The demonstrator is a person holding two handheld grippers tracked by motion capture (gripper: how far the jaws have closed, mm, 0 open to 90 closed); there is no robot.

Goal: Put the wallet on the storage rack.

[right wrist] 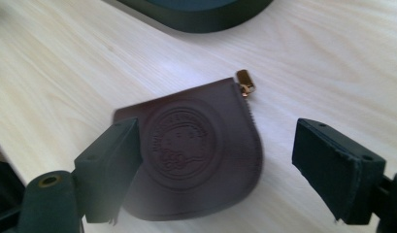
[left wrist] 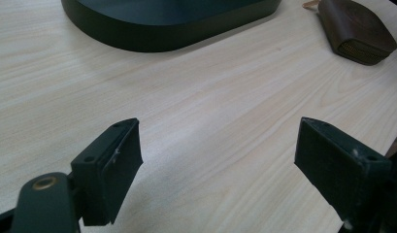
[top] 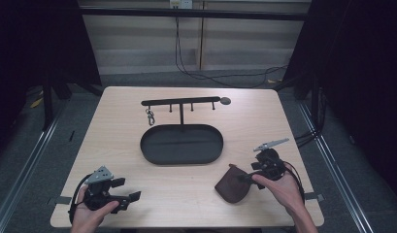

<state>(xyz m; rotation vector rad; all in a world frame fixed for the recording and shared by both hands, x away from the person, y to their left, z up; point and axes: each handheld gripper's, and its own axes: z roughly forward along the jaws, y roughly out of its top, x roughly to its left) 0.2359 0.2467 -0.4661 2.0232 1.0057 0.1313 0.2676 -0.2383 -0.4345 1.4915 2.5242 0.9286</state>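
The wooden table (top: 186, 194) is lying under everything, its near edge cut off at the bottom of the high view. On its middle the black oval tray (top: 181, 144) is sitting, with a hook rack (top: 180, 102) rising from its far rim; a small key ring (top: 150, 116) is hanging from the rack's left end, too small to make out. Only the tray's near wall is showing in the gripper views. The brown leather pouch (right wrist: 196, 155) is lying flat near the right front of the table, its embossed round seal blurred and unreadable. The right gripper (right wrist: 213, 167) is hovering over it, jaws spread wide and gripping nothing. The left gripper (left wrist: 218, 162) is resting wide open over bare wood at the left front, well apart from the pouch.
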